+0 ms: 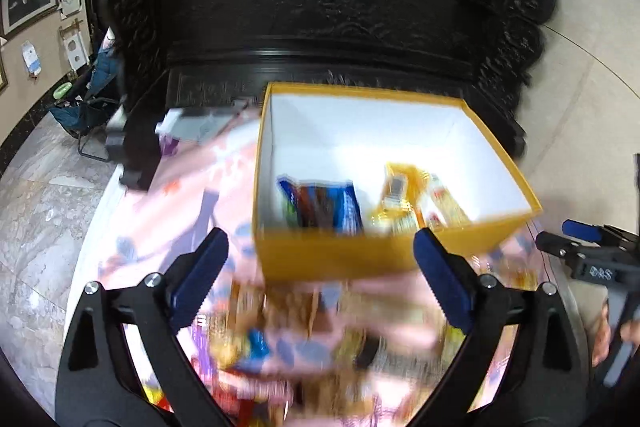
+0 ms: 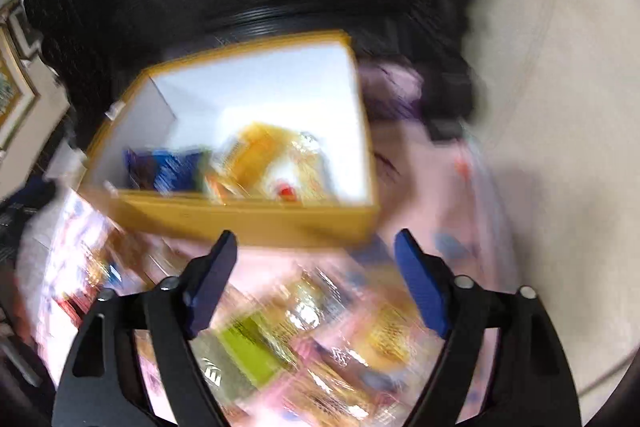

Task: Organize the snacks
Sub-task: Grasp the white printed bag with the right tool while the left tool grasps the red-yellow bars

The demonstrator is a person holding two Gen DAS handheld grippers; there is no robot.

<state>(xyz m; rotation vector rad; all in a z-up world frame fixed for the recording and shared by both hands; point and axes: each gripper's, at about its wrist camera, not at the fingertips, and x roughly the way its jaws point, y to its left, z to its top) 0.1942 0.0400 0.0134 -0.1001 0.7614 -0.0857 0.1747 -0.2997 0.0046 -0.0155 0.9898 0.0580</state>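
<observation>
A yellow box (image 1: 340,259) with a white inside stands on the pink patterned tablecloth (image 1: 168,211). It holds a blue snack pack (image 1: 320,207) on the left and yellow packs (image 1: 408,203) on the right. My left gripper (image 1: 320,279) is open and empty, just in front of the box. Loose snack packs (image 1: 256,343) lie blurred under it. In the right wrist view the box (image 2: 248,219) is ahead, and my right gripper (image 2: 316,283) is open and empty above more loose snacks, a green pack (image 2: 256,351) among them. Both views are motion-blurred.
Dark carved wooden furniture (image 1: 328,7) stands right behind the table. Marble floor (image 1: 36,227) lies to the left, with a folding chair (image 1: 88,107). The right gripper (image 1: 592,255) shows at the right edge of the left wrist view. A beige floor (image 2: 560,107) is to the right.
</observation>
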